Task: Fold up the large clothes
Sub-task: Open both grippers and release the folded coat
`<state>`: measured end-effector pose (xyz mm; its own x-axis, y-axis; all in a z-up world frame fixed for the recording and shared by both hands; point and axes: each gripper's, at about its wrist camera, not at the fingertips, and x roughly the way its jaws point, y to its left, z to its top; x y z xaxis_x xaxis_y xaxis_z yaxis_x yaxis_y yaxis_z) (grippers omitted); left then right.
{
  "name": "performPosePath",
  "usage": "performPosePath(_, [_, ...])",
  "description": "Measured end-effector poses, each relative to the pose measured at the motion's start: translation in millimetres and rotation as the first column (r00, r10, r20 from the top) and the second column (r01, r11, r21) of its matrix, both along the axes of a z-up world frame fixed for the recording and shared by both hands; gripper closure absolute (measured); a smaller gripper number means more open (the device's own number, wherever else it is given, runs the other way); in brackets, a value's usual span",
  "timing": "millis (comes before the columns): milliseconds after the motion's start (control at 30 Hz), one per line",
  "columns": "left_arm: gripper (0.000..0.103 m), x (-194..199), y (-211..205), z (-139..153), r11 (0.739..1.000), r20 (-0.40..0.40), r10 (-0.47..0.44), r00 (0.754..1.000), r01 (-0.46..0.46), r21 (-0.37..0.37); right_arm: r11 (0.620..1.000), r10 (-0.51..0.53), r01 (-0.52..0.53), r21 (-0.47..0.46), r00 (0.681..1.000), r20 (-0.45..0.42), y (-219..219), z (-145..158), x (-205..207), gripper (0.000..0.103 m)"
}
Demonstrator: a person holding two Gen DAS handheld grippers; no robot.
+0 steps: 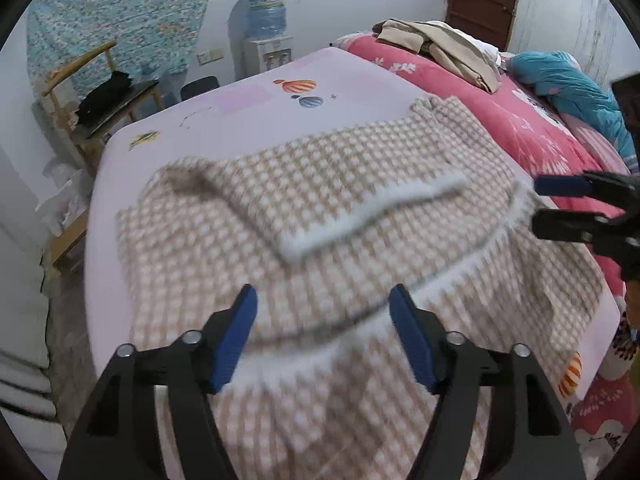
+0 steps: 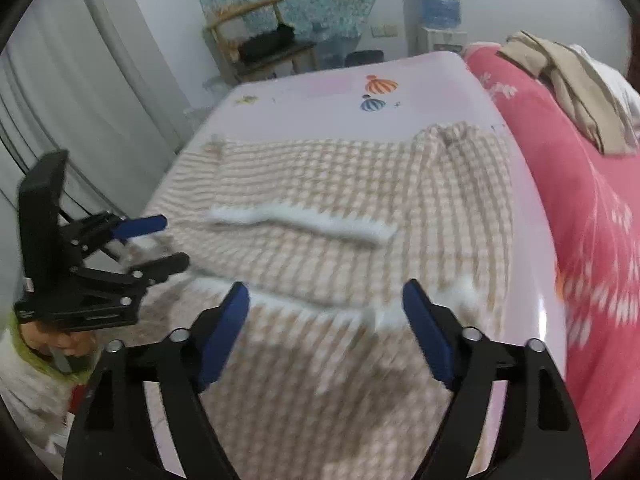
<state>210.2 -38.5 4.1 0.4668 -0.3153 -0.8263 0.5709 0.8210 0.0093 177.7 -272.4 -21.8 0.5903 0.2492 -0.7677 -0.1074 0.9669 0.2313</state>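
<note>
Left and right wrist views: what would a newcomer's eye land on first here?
The beige-and-white checked garment dominates, spread partly folded across the pale lilac bed sheet, a fuzzy white trim band crossing its middle. Both grippers, left and right, hang open above its near edge, nothing between the blue pads. Behind to the right, tan clothes lie heaped on a pink floral quilt.

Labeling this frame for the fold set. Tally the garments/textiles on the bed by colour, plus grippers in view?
Beige-and-white checked sweater, spread on the lilac sheet: 1
Tan garment, heaped on the pink quilt: 1
Blue bedding bundle: 1
Grippers, both open and empty: 2, left gripper and right gripper
Total: 5
</note>
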Motion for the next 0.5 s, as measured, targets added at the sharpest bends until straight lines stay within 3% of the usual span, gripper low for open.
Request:
performPosePath(267, [0.018, -47, 26, -3, 0.990, 0.000, 0.139, 0.990, -0.139, -0.019, 0.998, -0.054, 0.054, 0.035, 0.999, 0.002, 20, -13, -47, 0.020])
performPosePath(500, [0.015, -74, 20, -36, 0.979, -0.005, 0.194, 0.981, -0.194, 0.063, 0.996, -0.061, 0.060, -0.059, 0.998, -0.018, 45, -33, -63, 0.020])
